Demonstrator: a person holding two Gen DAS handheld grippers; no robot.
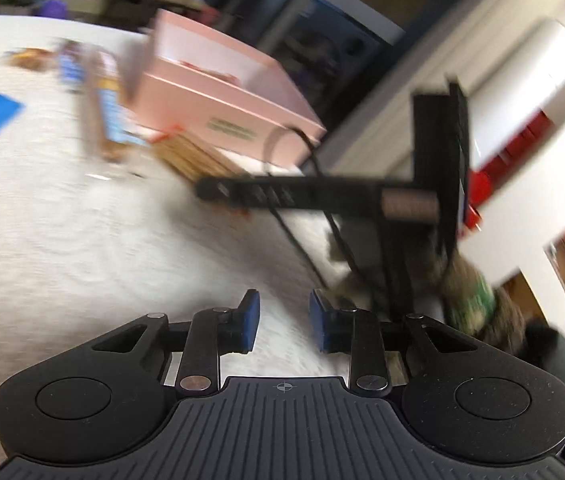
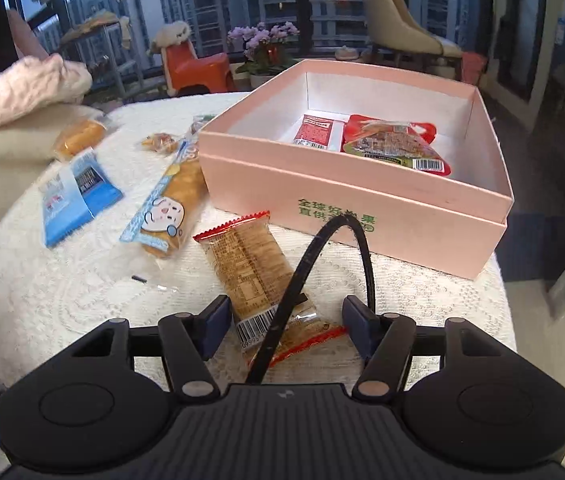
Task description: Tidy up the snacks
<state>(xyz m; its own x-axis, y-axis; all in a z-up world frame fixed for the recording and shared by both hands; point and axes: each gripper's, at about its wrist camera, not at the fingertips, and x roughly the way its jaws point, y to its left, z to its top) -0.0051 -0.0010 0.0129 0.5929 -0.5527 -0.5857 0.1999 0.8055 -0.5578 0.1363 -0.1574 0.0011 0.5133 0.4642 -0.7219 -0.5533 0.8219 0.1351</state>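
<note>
An open pink box [image 2: 358,196] stands far right, holding two red packets [image 2: 396,146] flat inside; a red-edged cracker packet [image 2: 248,268] lies nearest; left, a long bread packet [image 2: 170,208], then a blue packet [image 2: 76,200].
</note>
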